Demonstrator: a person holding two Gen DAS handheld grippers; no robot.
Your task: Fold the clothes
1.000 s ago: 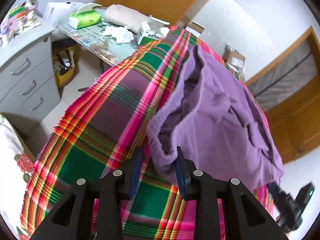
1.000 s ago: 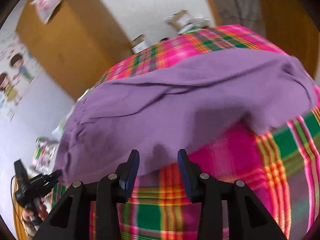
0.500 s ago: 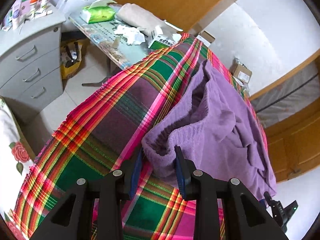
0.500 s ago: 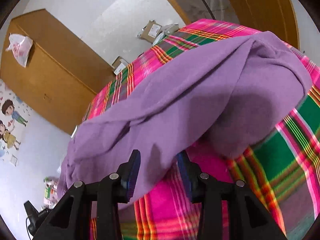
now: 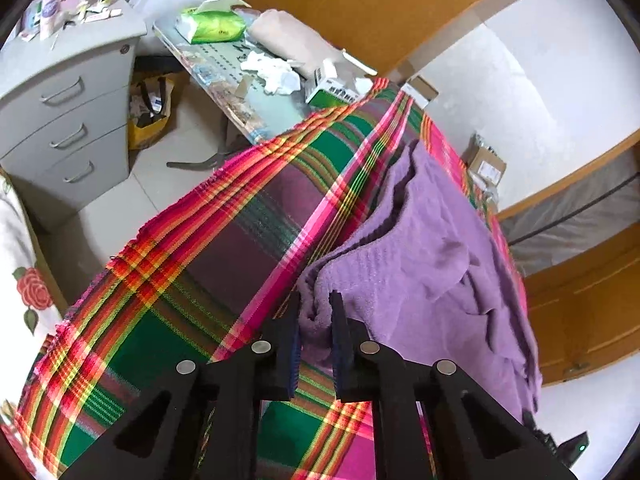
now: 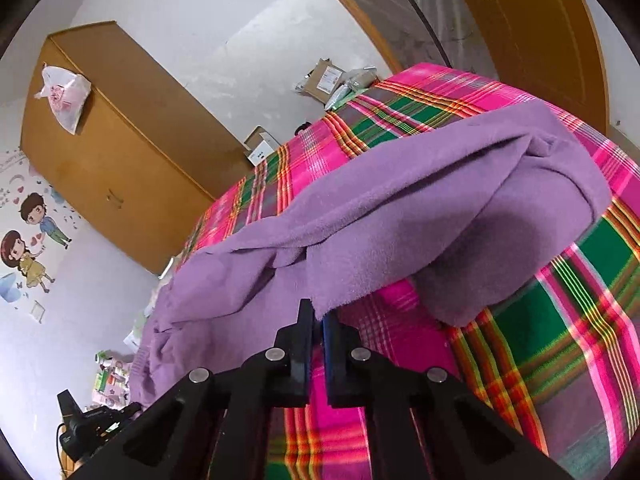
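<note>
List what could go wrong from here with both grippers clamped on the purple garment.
1. The right gripper pinches only a thin edge of the purple garment; it could slip out when lifted.
2. The left gripper holds a thick bunched waistband, so the fold may come out uneven.
3. Dragging may rumple the plaid cloth beneath.

I see a surface with a bright checked cloth [image 5: 208, 264] spread over it, pink, green and yellow. A purple garment [image 5: 432, 264] lies right on the cloth, rumpled, along its far side. The cloth's edge hangs over the side.
</note>
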